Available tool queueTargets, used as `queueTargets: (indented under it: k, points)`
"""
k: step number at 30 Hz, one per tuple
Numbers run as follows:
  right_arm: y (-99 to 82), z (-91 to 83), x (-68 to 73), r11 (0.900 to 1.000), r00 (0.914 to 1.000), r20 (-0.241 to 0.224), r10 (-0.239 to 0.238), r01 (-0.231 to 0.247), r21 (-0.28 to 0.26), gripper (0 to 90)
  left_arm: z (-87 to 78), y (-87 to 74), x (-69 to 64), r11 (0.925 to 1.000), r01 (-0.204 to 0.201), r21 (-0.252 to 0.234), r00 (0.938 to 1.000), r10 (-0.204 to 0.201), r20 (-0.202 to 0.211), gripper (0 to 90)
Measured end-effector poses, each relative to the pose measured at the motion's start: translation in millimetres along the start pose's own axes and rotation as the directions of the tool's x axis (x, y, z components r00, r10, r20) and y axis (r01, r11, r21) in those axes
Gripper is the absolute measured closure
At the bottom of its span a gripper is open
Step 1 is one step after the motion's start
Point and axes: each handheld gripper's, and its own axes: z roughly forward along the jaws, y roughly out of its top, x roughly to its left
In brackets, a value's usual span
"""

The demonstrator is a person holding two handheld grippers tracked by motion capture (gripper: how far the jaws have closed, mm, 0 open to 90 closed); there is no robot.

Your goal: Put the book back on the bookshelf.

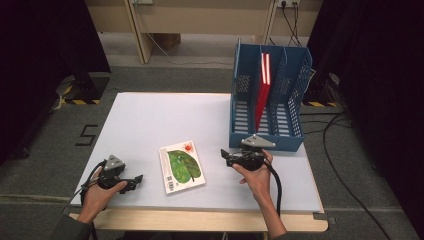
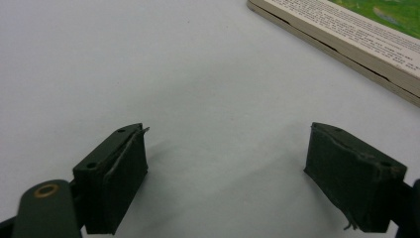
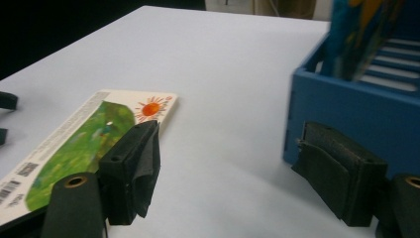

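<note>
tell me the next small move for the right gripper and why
Probably slide the right gripper left toward the book to take its near edge. Its jaws stand open with nothing between them, the book lies flat on the table, and the blue file rack already holds a red book.
</note>
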Motion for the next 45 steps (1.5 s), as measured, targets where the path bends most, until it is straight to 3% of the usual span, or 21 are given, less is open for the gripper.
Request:
queueTargets:
  k: [8,21,32,45]
  points:
    - [-2.9,13.2,22.2,0.999,0.9983,-0.055,-0.019,0.021,0.04,25.7,-0.3,0.7,-2.7,0.9999,0.01,-0.011,0.9998,-0.009,0.018,15.3]
    - [-11.4,36.0,50.5,0.9923,0.9896,-0.137,-0.043,0.058,0.109,27.6,1.5,5.6,-20.0,0.9988,-0.036,-0.034,0.9987,0.037,0.035,15.2]
    - [-16.3,48.4,62.2,0.9825,0.9883,-0.143,-0.054,0.078,0.169,27.8,8.8,8.2,-39.1,0.9964,-0.08,-0.028,0.9955,0.082,0.049,15.1]
    - [-25.5,62.9,69.2,0.9744,0.9877,-0.155,-0.019,0.053,0.218,28.9,13.0,9.8,-49.0,0.9931,-0.115,-0.02,0.9921,0.116,0.048,15.1]
